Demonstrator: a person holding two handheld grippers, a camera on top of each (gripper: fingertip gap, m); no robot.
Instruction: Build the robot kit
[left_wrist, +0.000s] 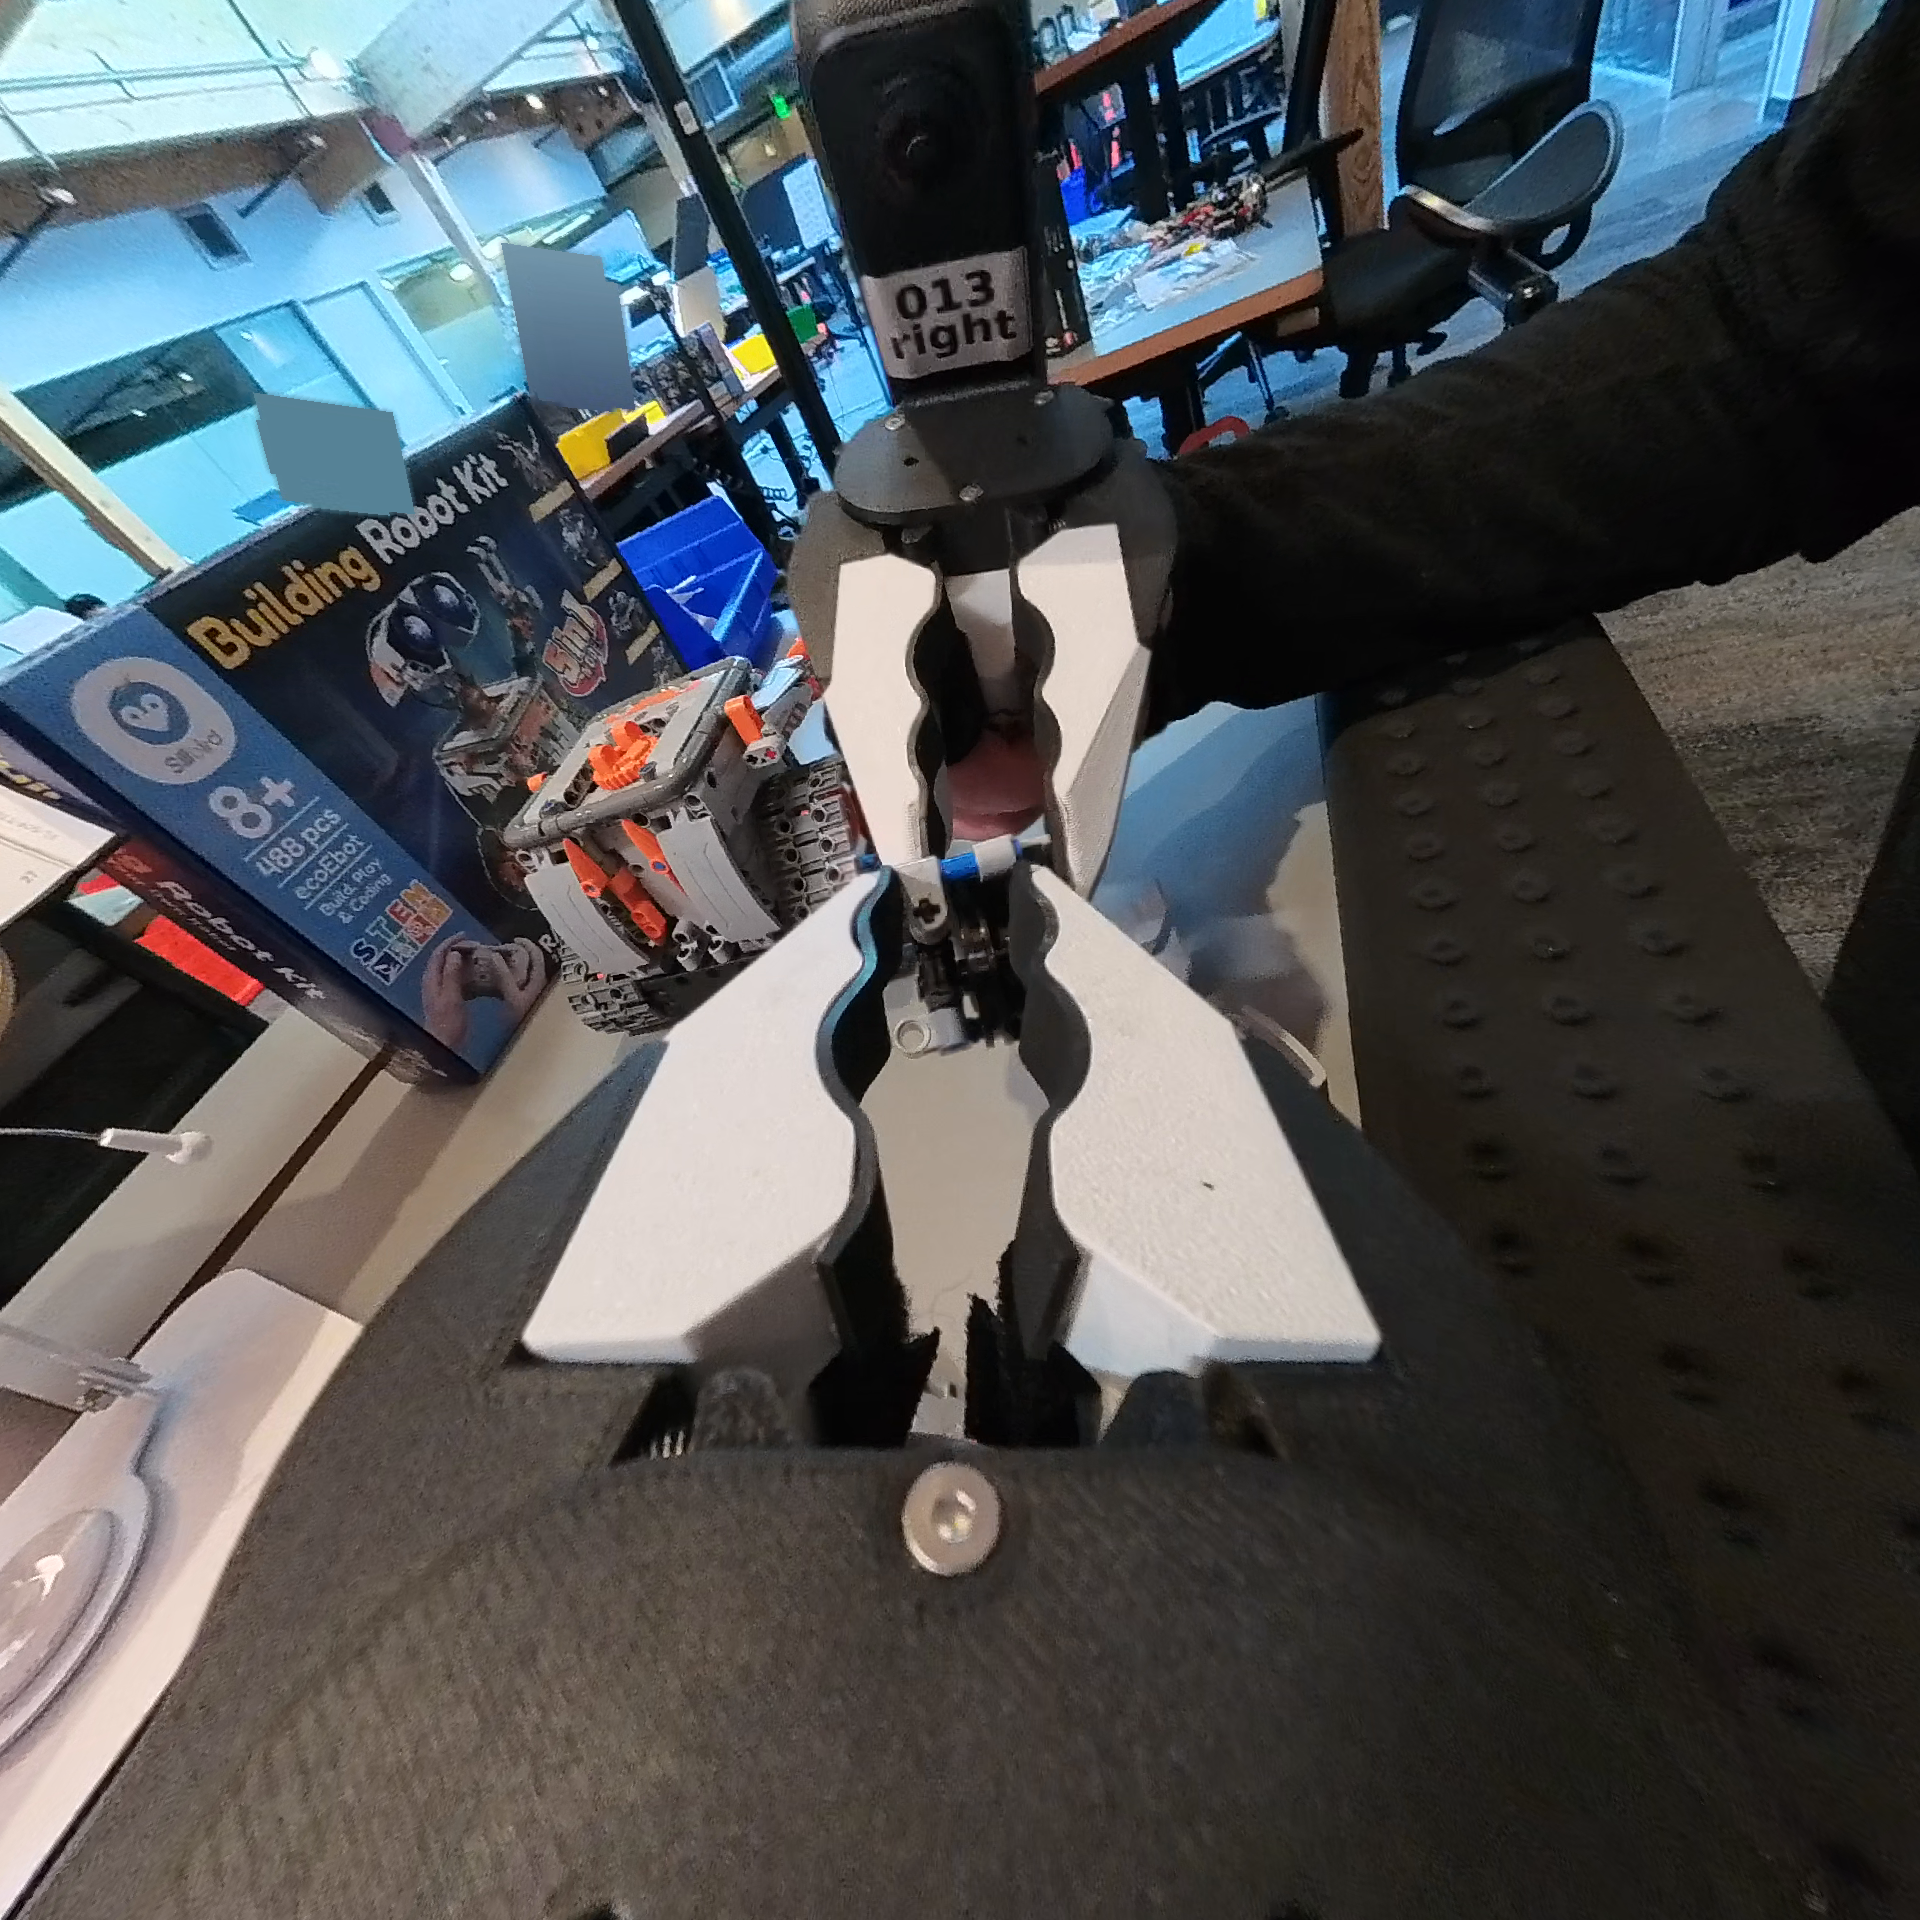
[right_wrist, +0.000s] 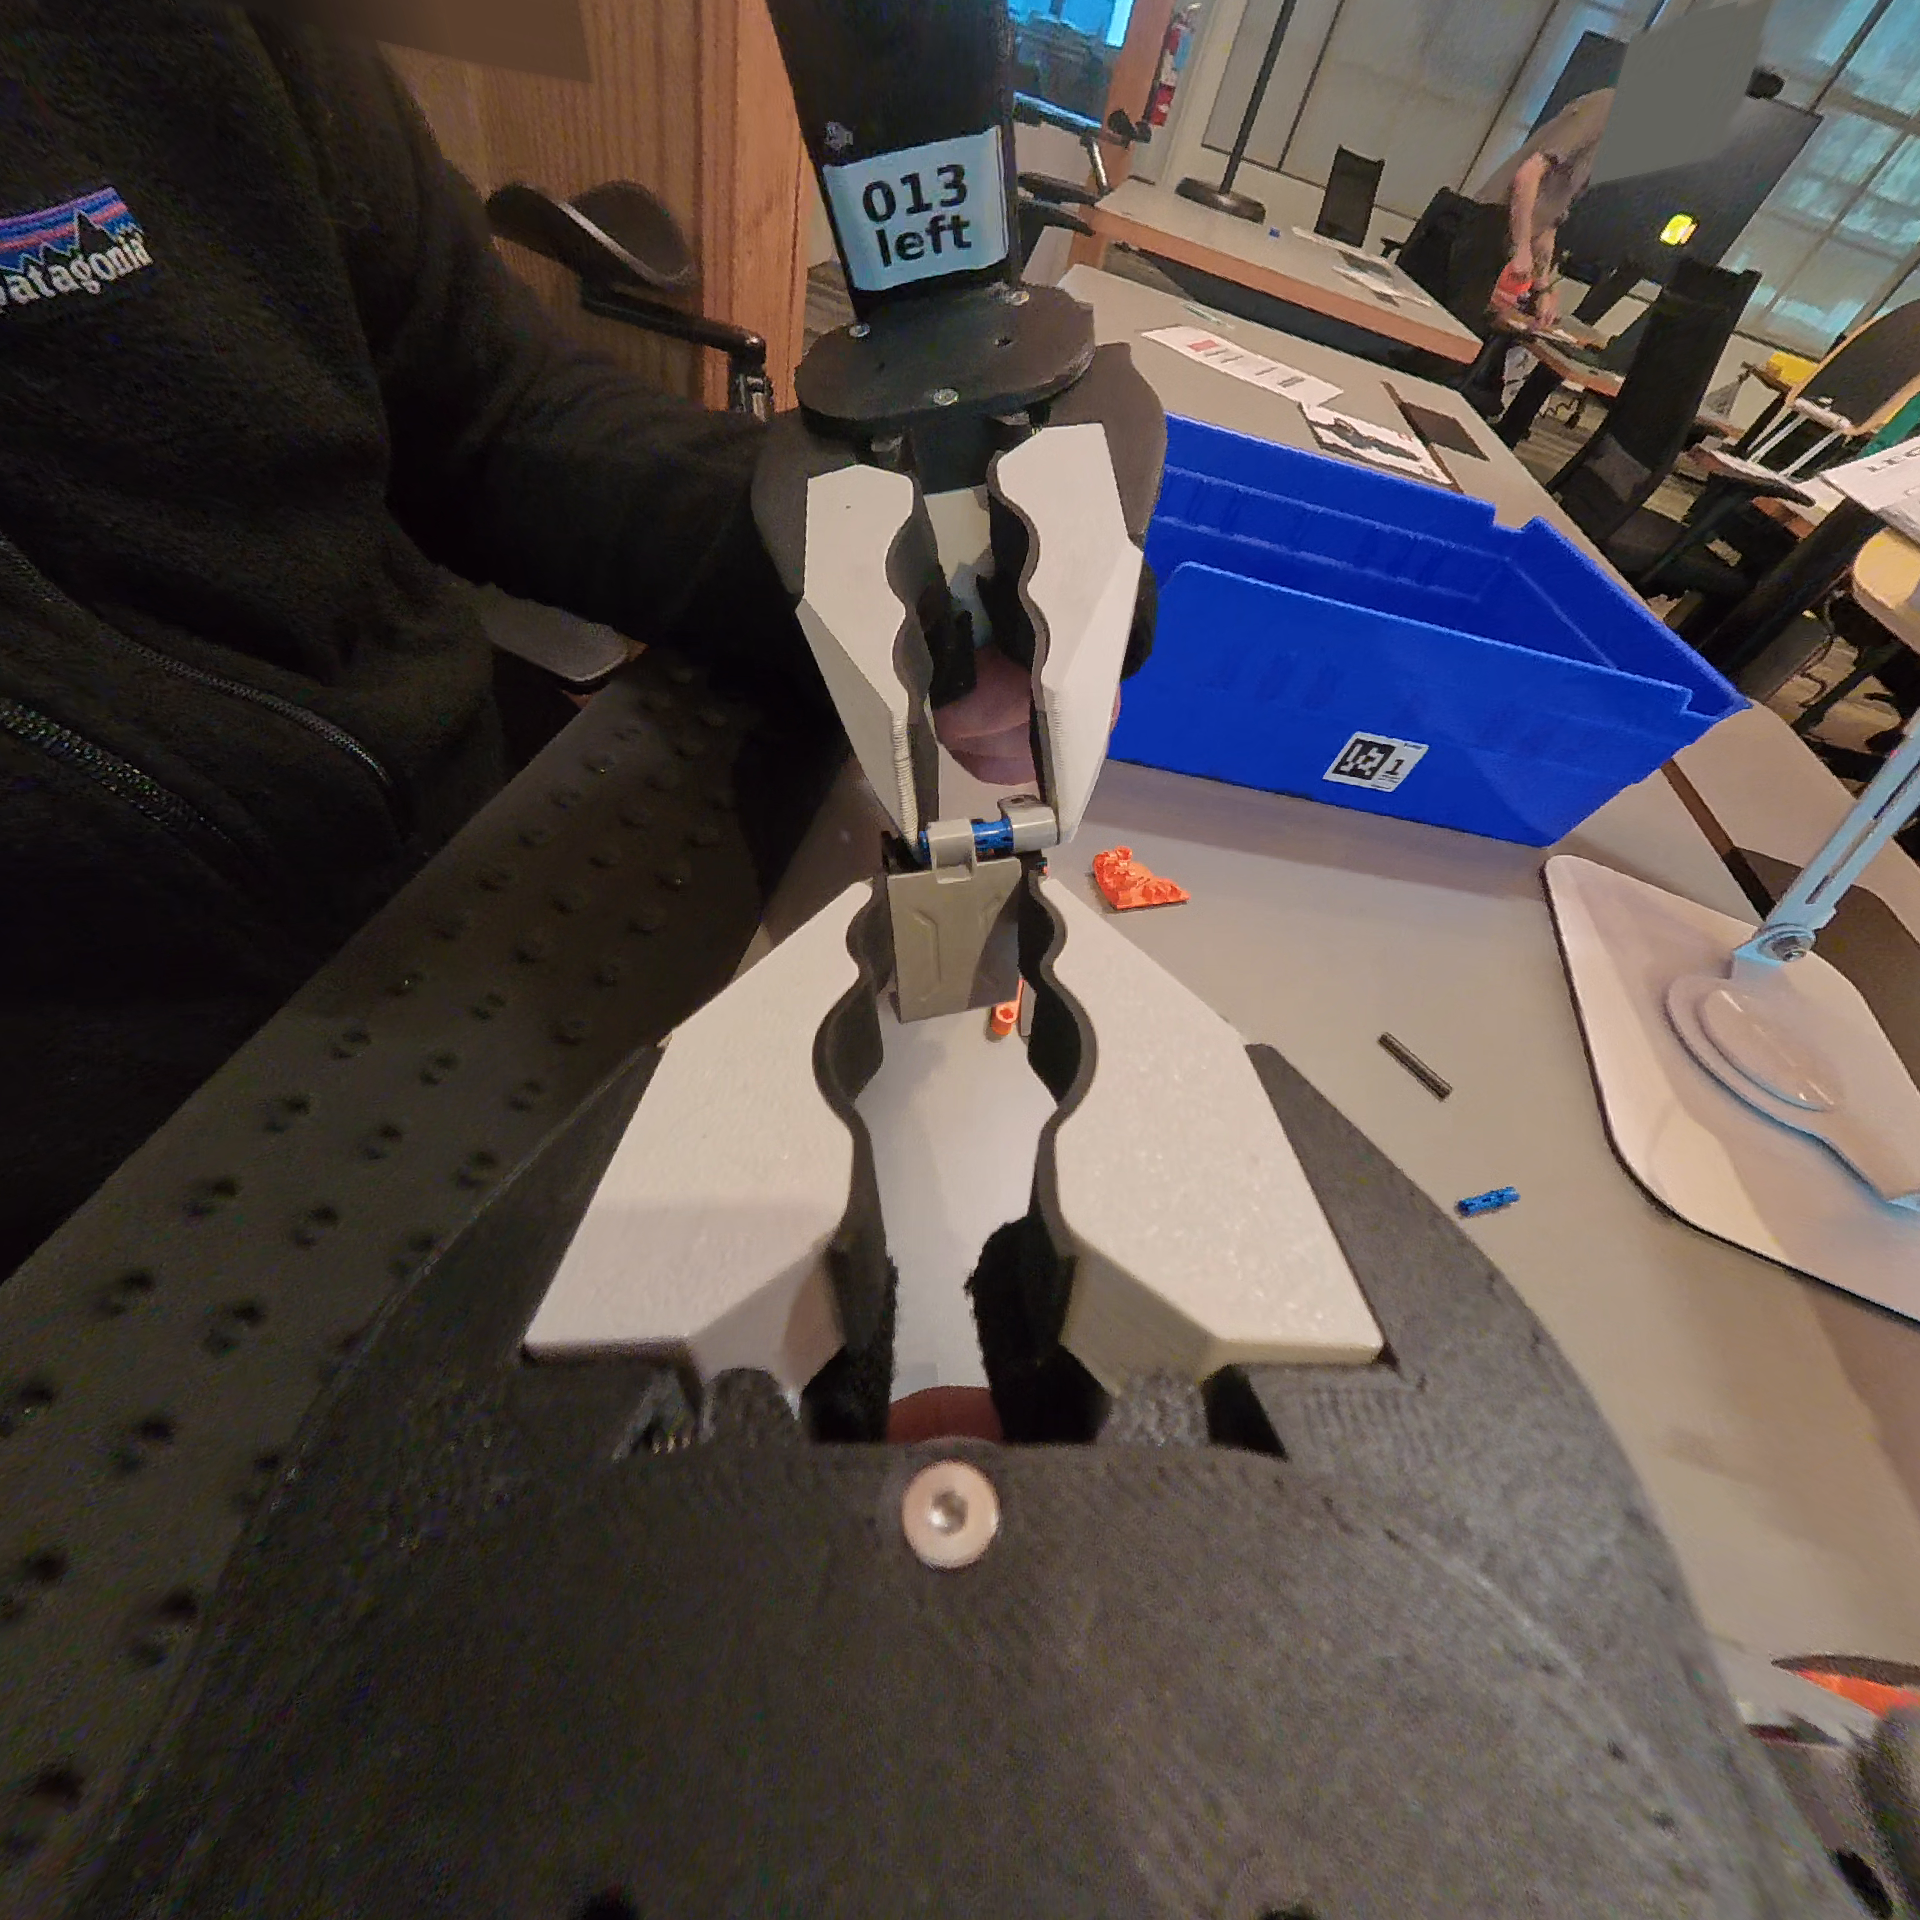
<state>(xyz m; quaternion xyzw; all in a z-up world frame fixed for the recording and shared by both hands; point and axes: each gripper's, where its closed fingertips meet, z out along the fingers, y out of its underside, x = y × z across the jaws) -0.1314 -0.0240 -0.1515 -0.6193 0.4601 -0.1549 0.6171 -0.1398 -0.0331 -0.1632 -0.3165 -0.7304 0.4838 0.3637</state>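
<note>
My two grippers meet tip to tip over the grey table, both shut on one small brick assembly. In the left wrist view my left gripper (left_wrist: 951, 899) clamps its grey and black part (left_wrist: 935, 987). The right gripper (left_wrist: 982, 836) comes from above at the blue and white pin (left_wrist: 977, 860). In the right wrist view my right gripper (right_wrist: 951, 899) clamps a grey panel (right_wrist: 940, 951). The left gripper (right_wrist: 982, 816) pinches the blue pin with grey sleeves (right_wrist: 982, 831) on top of it. A thumb shows behind each far gripper.
A tracked brick robot (left_wrist: 675, 831) and a kit box (left_wrist: 343, 748) stand on the left. A blue bin (right_wrist: 1403, 644), an orange piece (right_wrist: 1138, 883), a black axle (right_wrist: 1415, 1065), a loose blue pin (right_wrist: 1488, 1200) and a white lamp base (right_wrist: 1714, 1091) lie right. A black dotted board (left_wrist: 1558, 935) borders the table. Only a small space, under 4 cm, lies between the two pairs of fingers. The tracked brick robot (left_wrist: 675, 831) is about 15 centimetres from both grippers' fingertips. The right camera catches it too, in the right wrist view (right_wrist: 1818, 1704).
</note>
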